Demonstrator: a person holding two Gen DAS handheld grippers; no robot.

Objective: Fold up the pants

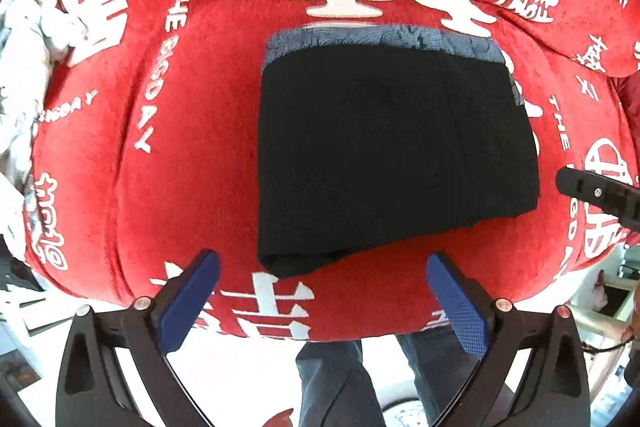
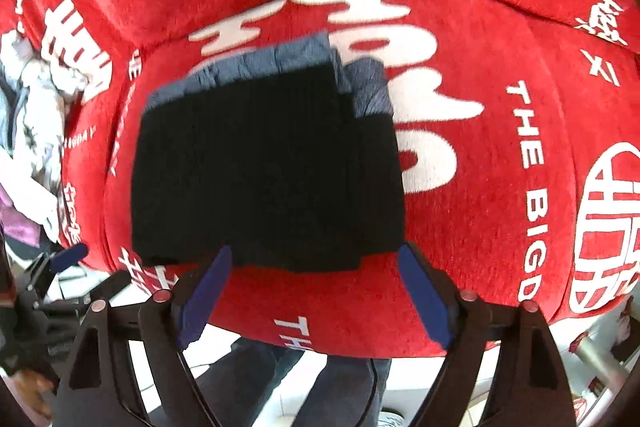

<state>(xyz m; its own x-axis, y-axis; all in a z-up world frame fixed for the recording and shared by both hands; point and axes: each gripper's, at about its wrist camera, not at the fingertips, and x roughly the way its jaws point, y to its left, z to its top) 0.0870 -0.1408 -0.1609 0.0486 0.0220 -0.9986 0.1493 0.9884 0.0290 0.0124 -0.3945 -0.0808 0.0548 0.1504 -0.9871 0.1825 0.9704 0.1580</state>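
Black knit, grey lining showing along the far hem: the pants lie folded into a thick block near the middle of the red seat cushion, a little toward its front edge. Left gripper hangs above the front edge, jaws spread wide, nothing between the blue pads. Right gripper also released, its jaws clear of the cloth and the near fold of the pants just past its tips. Judgement: the folding looks done or nearly so. Risks from here: the near fold bulges and could spring open, since the knit is thick and the cushion soft and rounded; a pad catching the fold's edge on the way out would drag the top layer askew; the grey corner at the far right already sticks out unevenly. Containers: none in view; a heap of pale laundry lies loose off the cushion's left edge.
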